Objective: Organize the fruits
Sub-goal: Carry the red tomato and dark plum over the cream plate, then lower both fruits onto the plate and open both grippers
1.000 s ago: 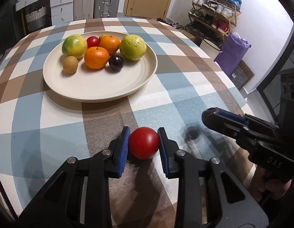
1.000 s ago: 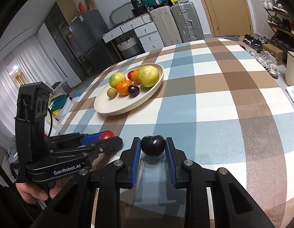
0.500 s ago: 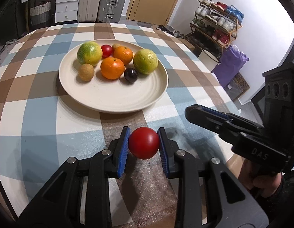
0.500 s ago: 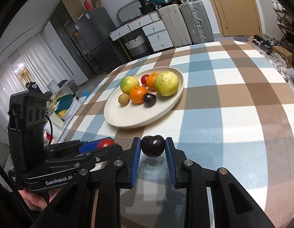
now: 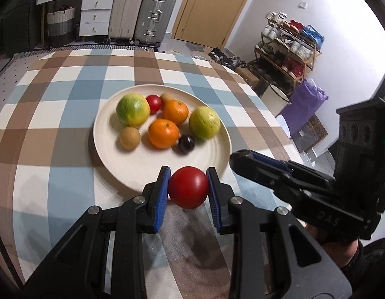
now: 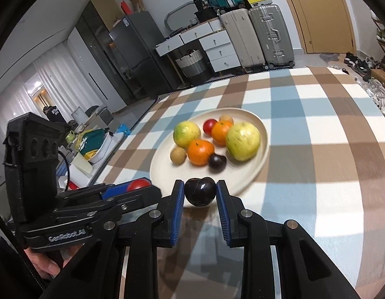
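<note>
My left gripper (image 5: pixel 188 186) is shut on a round red fruit (image 5: pixel 188 186), held above the near rim of the cream plate (image 5: pixel 132 172). My right gripper (image 6: pixel 200 194) is shut on a dark purple plum (image 6: pixel 200 194), also at the plate's (image 6: pixel 242 177) near edge. On the plate lie two green-yellow fruits (image 5: pixel 132 109), two oranges (image 5: pixel 163 133), a small brown fruit (image 5: pixel 129 138), a red fruit (image 5: pixel 153 103) and a dark plum (image 5: pixel 186 143). The right gripper's fingers (image 5: pixel 262 167) show at the right in the left wrist view; the left gripper (image 6: pixel 140 186) shows at the left in the right wrist view.
The checked tablecloth (image 5: pixel 68 79) covers the table around the plate. Past the far table edge stand suitcases (image 5: pixel 155 12), drawers (image 5: pixel 95 12) and a basket (image 5: pixel 60 22). A shoe rack (image 5: pixel 289 47) and a purple bag (image 5: pixel 304 104) stand to the right of the table.
Both grippers have risen off the cloth and moved toward the plate, each with its fruit. The plate now lies just beyond the fingertips in both views.
</note>
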A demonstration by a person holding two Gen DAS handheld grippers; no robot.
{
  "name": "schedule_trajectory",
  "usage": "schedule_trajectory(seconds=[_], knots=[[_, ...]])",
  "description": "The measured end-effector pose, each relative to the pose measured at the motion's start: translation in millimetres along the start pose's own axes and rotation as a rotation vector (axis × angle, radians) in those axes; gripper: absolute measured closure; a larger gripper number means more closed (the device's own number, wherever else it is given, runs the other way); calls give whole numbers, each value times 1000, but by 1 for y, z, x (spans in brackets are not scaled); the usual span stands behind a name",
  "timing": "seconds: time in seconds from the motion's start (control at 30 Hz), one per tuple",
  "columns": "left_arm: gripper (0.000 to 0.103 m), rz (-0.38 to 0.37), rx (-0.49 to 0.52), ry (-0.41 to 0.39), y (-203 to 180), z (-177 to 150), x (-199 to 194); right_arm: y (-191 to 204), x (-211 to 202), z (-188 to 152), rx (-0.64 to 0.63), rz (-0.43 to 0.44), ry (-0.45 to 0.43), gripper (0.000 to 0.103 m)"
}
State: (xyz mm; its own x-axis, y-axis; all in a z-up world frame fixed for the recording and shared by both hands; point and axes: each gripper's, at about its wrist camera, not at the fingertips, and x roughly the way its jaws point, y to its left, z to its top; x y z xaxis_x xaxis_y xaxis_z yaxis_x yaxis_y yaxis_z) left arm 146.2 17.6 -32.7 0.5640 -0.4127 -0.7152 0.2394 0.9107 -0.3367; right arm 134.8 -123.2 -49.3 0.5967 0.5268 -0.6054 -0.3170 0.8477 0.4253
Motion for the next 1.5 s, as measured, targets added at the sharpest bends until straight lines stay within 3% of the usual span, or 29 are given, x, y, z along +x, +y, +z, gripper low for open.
schedule_trajectory(seconds=[0.43, 1.03, 1.1, 1.2, 1.5], knots=[[77, -4, -57, 34, 19, 28, 32, -7, 24, 18, 13, 10, 28, 77], [76, 3, -114, 91, 28, 33, 65, -15, 42, 17, 6, -36, 61, 73], [67, 8, -118, 99, 29, 33, 65, -16, 40, 17, 11, -33, 55, 61], [56, 5, -129, 85, 31, 33, 60, -16, 35, 17, 12, -32, 42, 58], [56, 47, -123, -2, 28, 26, 29, -12, 7, 12, 14, -48, -28, 57]])
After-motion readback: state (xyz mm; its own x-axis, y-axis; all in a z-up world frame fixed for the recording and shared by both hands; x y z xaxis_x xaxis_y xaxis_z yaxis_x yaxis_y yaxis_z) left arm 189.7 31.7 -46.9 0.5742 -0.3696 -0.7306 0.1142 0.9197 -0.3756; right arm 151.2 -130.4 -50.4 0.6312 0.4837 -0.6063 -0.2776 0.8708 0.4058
